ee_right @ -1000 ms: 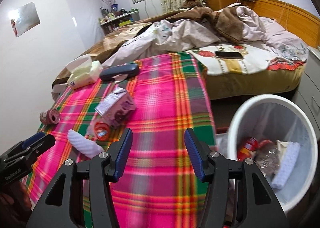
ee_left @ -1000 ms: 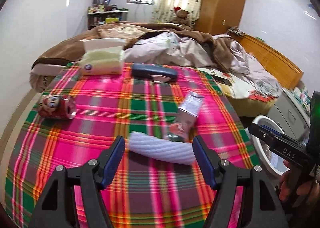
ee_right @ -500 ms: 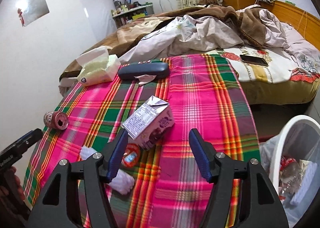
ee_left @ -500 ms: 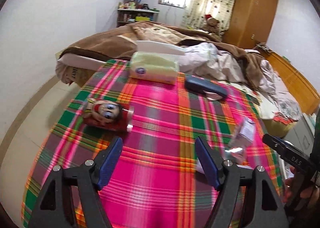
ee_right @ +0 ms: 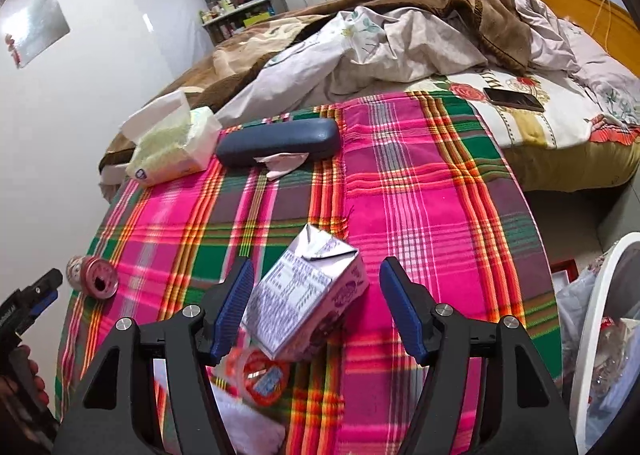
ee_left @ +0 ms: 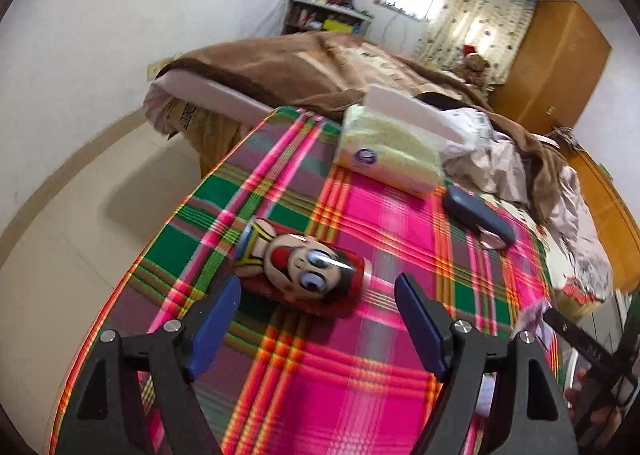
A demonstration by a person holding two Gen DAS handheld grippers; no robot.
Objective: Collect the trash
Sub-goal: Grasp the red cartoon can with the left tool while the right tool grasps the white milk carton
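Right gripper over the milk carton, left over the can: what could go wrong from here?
1. The milk carton lies tilted on a round lid; closing the open right gripper may catch both or skid the carton.
2. The can lies on its side; the open left gripper could roll it toward the table edge.

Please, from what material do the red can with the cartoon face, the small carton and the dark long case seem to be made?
Red can: probably thin metal with glossy print; its rim and top shine in the right wrist view.
Carton: coated paperboard, with folded seams and a printed label.
Dark case: perhaps hard plastic or leatherette, matte and finely grained; I cannot tell which.
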